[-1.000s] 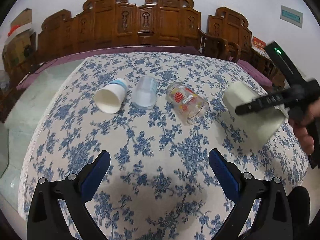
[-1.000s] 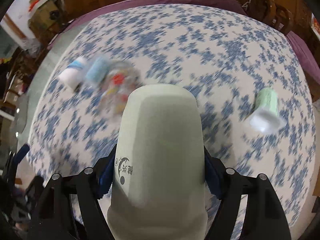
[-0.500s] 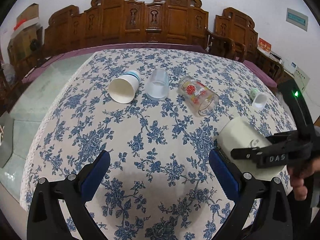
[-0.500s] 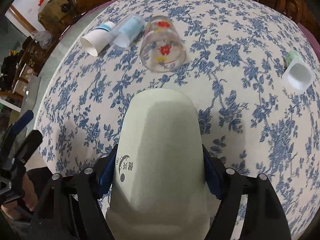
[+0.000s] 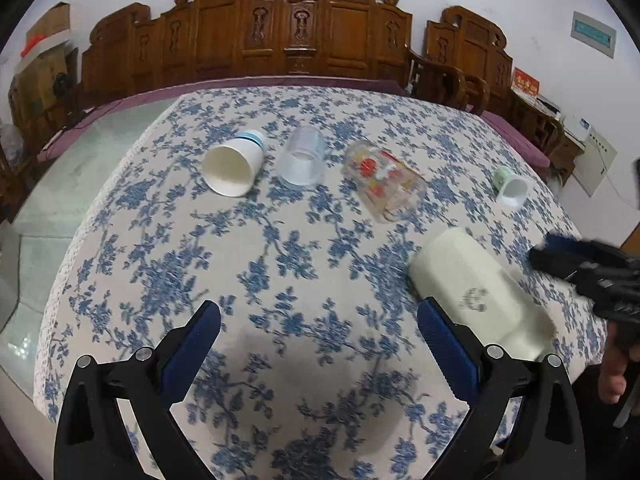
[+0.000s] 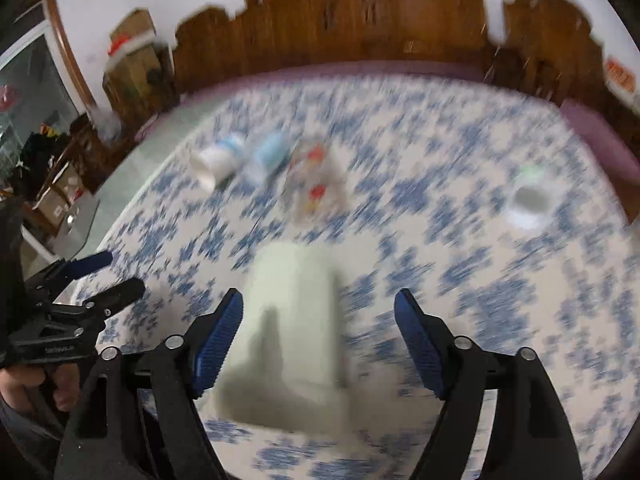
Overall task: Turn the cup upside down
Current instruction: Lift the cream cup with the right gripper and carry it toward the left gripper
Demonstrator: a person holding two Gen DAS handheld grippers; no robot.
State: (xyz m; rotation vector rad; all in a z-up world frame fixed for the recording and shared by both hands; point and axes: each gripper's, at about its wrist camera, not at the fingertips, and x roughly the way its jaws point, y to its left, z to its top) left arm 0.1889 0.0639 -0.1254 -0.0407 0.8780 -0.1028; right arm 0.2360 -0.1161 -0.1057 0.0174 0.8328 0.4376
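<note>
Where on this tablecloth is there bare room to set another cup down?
The widest free patch is the near cloth between the left gripper and the row of lying cups. The far cloth behind that row is bare too. It's crowded where the paper cup, clear plastic cup and printed glass lie, and around the cream cup.

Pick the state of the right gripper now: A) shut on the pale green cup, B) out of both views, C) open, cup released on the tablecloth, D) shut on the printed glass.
C: in the right wrist view the right gripper has its jaws spread wide with a clear gap on one side of the pale green cup, and the left wrist view shows that cup sitting on the tablecloth apart from the gripper.
</note>
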